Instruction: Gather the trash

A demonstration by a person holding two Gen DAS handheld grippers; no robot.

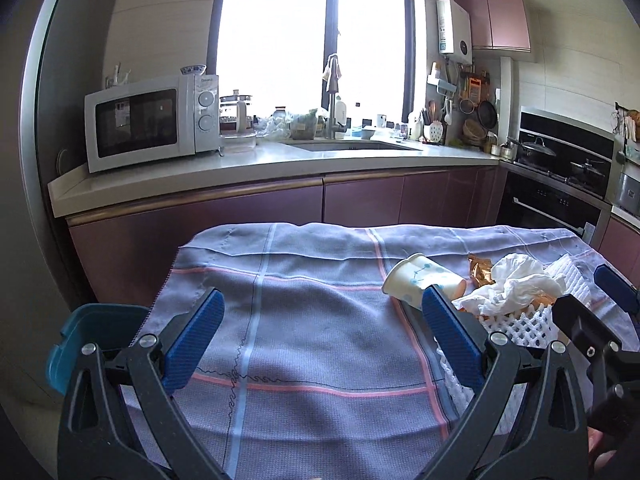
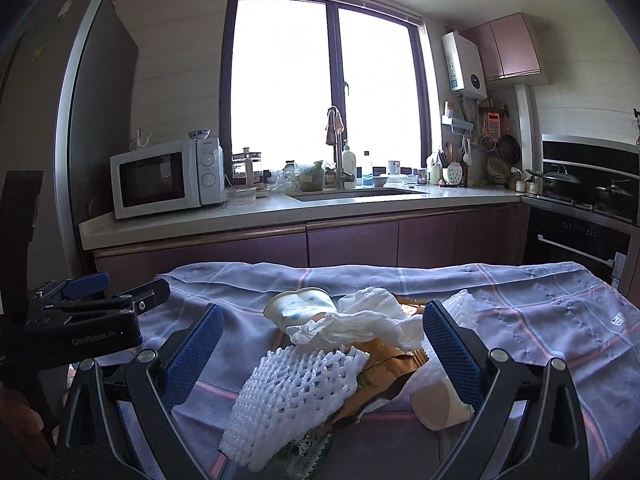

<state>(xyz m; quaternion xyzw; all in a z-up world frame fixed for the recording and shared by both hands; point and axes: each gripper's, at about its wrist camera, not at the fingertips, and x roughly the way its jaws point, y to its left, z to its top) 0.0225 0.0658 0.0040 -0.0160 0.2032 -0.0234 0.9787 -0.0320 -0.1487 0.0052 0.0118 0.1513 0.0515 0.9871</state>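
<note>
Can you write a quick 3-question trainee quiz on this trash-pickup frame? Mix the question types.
1. True or false: the paper cup stands upright on the checked cloth.
2. Multiple choice: which piece of trash lies nearest the right gripper? A) white foam net B) glass bottle C) banana peel
3. Fill in: the left gripper is open over bare cloth, and the teal bin sits off the table's ____ edge.

Key: 1 false, it lies on its side. 2 A. 3 left.
</note>
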